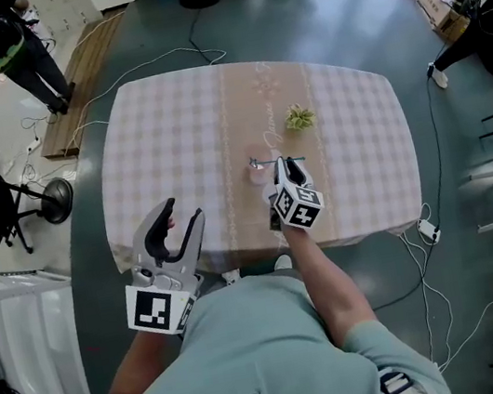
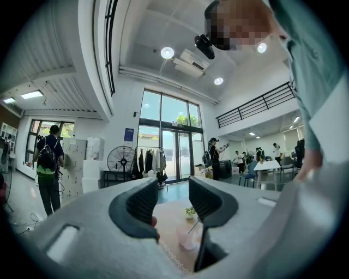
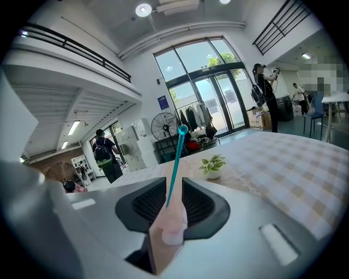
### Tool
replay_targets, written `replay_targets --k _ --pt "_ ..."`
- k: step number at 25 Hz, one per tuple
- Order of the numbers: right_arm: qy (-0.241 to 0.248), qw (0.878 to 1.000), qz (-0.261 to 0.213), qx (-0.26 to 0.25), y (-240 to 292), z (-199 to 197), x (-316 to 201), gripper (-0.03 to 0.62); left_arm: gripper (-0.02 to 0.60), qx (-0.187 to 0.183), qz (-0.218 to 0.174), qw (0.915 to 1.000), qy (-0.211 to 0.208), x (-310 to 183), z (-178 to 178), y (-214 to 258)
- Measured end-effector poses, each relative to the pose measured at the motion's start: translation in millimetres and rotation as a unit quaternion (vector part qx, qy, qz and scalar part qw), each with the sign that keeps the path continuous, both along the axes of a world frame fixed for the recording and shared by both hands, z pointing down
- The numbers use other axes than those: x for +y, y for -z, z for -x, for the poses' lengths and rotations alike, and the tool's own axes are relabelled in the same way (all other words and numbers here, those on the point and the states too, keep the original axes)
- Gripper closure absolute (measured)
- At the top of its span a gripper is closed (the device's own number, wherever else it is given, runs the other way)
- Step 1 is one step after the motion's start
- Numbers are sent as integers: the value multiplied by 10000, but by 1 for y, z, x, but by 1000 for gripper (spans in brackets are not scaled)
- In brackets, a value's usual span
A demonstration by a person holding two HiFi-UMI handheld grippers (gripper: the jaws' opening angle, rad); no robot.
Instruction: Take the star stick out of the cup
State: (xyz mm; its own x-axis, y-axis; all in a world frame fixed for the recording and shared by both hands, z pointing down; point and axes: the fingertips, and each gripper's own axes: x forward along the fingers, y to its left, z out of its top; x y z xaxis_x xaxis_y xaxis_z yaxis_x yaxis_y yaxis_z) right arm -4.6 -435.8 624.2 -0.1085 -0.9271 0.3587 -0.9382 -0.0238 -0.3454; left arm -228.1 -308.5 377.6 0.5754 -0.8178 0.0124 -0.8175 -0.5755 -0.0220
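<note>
- Stick (image 3: 175,163) is in the pink cup (image 3: 170,223), teal tip up; not out yet.
- Cup stands on the table (image 1: 170,139), toward its near edge.
- Right gripper (image 3: 174,202): jaws closed on the cup, pink filling the gap between the pads. The stick rises between them and looks untouched.
- Left gripper (image 2: 173,204): jaws apart, empty, level, off the table's near edge, well apart from the cup.
- Judged: cup only steadied. Gripping and lifting the stick is all left to do.
</note>
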Motion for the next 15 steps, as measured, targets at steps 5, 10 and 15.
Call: replay_targets --k 5,10,15 --pt "-6 10000 -30 14 1 0 -2 536 403 -4 12 10000 6 -3 0 0" --pt "-10 10000 -66 19 1 0 -2 571 402 21 2 10000 14 -5 0 0" --pt "21 9999 -119 40 4 2 -4 579 403 32 1 10000 17 -7 1 1"
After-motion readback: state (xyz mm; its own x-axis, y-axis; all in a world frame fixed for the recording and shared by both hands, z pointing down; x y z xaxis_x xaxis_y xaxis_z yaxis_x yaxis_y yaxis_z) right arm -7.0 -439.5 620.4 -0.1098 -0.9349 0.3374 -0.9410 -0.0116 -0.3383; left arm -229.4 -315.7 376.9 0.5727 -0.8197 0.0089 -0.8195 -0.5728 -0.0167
